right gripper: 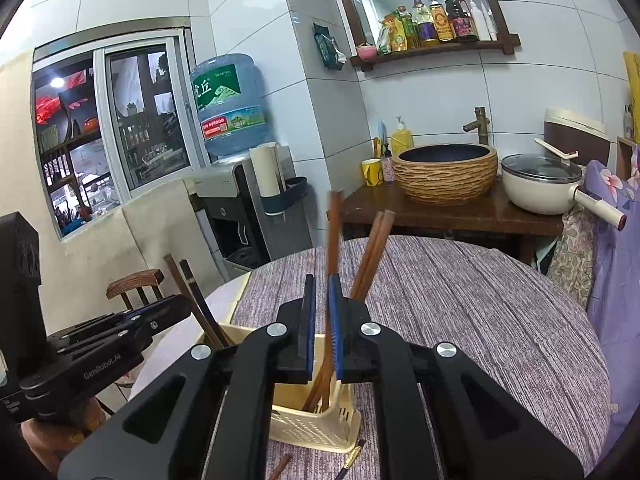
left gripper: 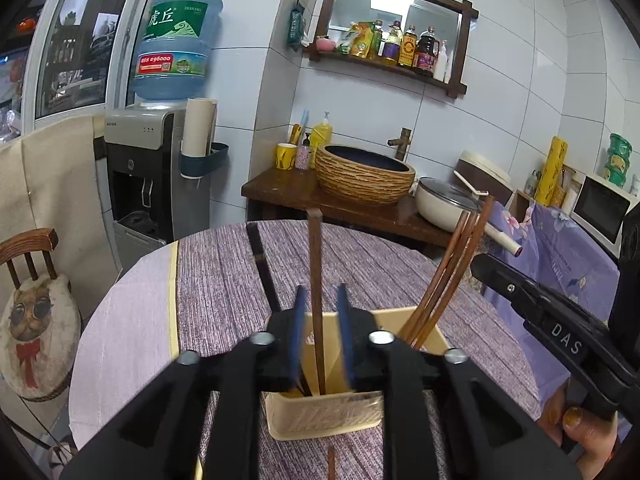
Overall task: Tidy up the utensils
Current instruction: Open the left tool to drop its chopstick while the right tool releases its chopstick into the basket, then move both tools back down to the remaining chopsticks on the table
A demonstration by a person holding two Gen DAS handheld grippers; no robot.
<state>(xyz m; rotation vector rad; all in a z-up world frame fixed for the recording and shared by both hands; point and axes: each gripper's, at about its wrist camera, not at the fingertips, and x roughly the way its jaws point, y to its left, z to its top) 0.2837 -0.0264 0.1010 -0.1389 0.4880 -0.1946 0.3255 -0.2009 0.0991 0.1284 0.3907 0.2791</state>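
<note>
A cream plastic utensil holder point(left gripper: 324, 416) stands on the round table point(left gripper: 224, 280); it also shows in the right wrist view point(right gripper: 316, 426). My left gripper point(left gripper: 322, 300) hangs over it, open, with one brown chopstick point(left gripper: 315, 280) upright between its blue pads, not pinched. Several chopsticks point(left gripper: 452, 276) lean in the holder's right corner. My right gripper point(right gripper: 321, 292) is over the holder, its jaws narrow, with a blurred brown chopstick point(right gripper: 333, 236) at the right pad. Two more chopsticks point(right gripper: 370, 256) lean behind it. Two chopsticks point(right gripper: 192, 292) stand at the holder's left by the left gripper.
A dark chopstick point(left gripper: 262, 264) lies on the purple cloth beyond the holder. Loose chopsticks point(right gripper: 352, 456) lie on the table in front of the holder. A wooden counter point(right gripper: 448, 210) with a basin and pot stands behind. A chair point(left gripper: 28, 248) is at left.
</note>
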